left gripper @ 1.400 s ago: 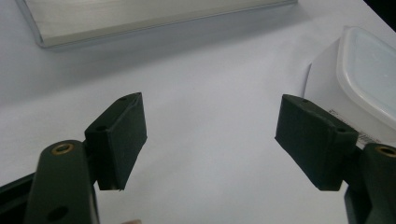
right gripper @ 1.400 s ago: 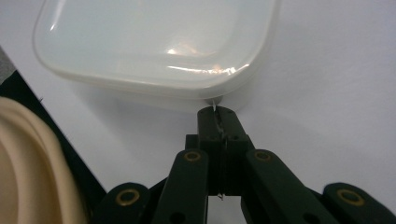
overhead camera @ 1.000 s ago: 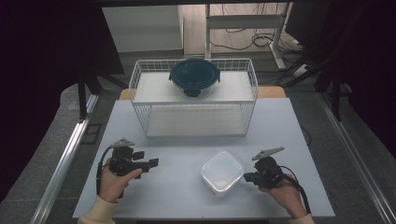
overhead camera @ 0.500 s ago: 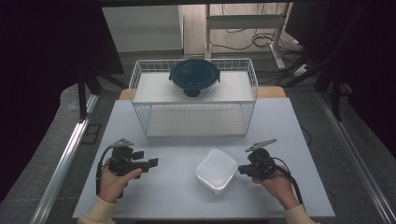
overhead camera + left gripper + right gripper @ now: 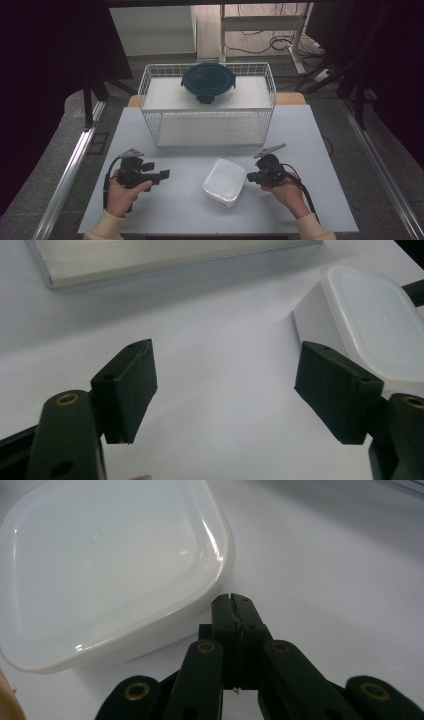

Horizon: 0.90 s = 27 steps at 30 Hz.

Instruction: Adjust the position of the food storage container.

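A white square container with a translucent lid [image 5: 224,181] [image 5: 374,325] [image 5: 107,565] lies on the white table [image 5: 190,210] in the front middle. My right gripper [image 5: 250,177] [image 5: 233,600] is shut with nothing between its jaws; its closed tips rest against the container's right side. My left gripper [image 5: 161,175] [image 5: 225,390] is held at the front left with its jaws open and empty, pointing toward the container, which lies just beyond its right fingertip [image 5: 335,385]. A dark blue round lidded bowl [image 5: 208,82] sits on top of the white wire rack [image 5: 150,95] at the back.
The wire rack has a lower shelf [image 5: 210,131] [image 5: 150,260] open toward me. Table edges lie close to both hands at the front. Cables [image 5: 260,35] run on the floor behind the table.
My right gripper has slid left across the table, and the white container has moved left with it. The left gripper has stayed in place.
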### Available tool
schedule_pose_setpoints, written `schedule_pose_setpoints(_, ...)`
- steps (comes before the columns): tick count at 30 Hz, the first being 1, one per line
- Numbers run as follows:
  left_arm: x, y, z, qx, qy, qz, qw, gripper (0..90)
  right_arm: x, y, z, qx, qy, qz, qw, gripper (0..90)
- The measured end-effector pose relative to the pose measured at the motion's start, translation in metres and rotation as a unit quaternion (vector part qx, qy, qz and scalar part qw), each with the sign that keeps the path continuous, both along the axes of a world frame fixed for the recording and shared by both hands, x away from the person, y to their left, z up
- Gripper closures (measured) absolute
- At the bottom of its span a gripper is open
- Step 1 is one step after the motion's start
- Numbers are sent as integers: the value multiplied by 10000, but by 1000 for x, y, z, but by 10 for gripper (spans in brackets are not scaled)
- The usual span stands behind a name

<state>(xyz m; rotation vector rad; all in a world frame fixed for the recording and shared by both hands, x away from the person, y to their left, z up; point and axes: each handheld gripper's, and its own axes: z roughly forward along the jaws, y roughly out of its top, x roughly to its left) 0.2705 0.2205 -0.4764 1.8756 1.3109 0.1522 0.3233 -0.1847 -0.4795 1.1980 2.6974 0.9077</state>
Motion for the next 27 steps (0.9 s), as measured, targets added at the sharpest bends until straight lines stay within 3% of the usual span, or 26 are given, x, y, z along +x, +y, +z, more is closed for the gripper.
schedule_pose_setpoints(14, 0, 0, 0, 19, -6, -9, 10000, 244, 3, 35, -2, -9, -22, 269, 9996, 897)
schedule_pose_setpoints(27, 0, 1, -1, 15, 14, -3, 10000, 244, 1, 45, -3, -15, -22, 415, 9991, 897)
